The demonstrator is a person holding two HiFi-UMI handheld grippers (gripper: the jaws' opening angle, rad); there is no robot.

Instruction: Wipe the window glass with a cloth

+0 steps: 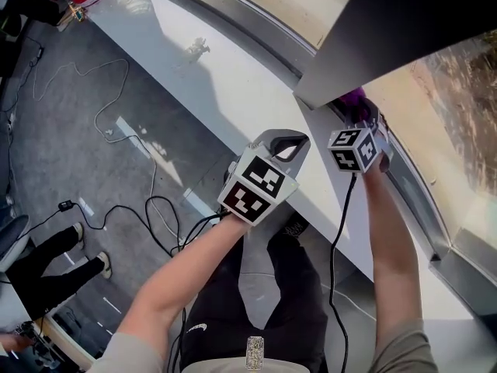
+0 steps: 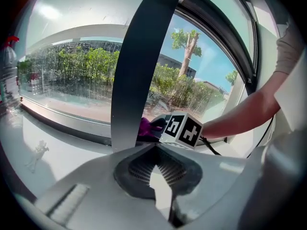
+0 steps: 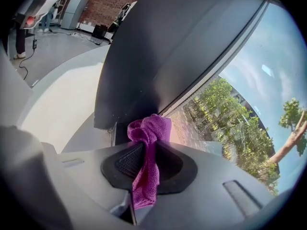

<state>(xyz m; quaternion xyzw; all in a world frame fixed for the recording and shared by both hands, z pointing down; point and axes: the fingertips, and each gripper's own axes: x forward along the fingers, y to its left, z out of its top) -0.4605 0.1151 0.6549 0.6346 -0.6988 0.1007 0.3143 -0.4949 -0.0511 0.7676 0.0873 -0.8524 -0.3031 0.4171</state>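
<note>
**At the Sill's Far Edge: Cloth Approach**

The clear window glass (image 3: pixel 230 104) rises from the white window sill's (image 1: pixel 233 92) far edge. Step in hand: approach to the pane. The right gripper (image 3: pixel 148 145) clamps the bunched purple cloth (image 3: pixel 149 127) beside the dark pillar's (image 3: pixel 172 47) foot; glass contact unconfirmed. The left gripper (image 2: pixel 156 150) is closed, empty. Next: press, sweep.

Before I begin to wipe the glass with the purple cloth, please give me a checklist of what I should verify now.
1. Grip of right claw on purple cloth: ok, jaws shut on it, a bunch sticks out ahead.
2. Contact of cloth with window glass: cannot tell; it sits by the foot of the dark pillar.
3. Position of left claw: ok, shut on nothing, above the white sill.
4. The cable of the right claw: ok, hangs loose beside the forearm.
</note>
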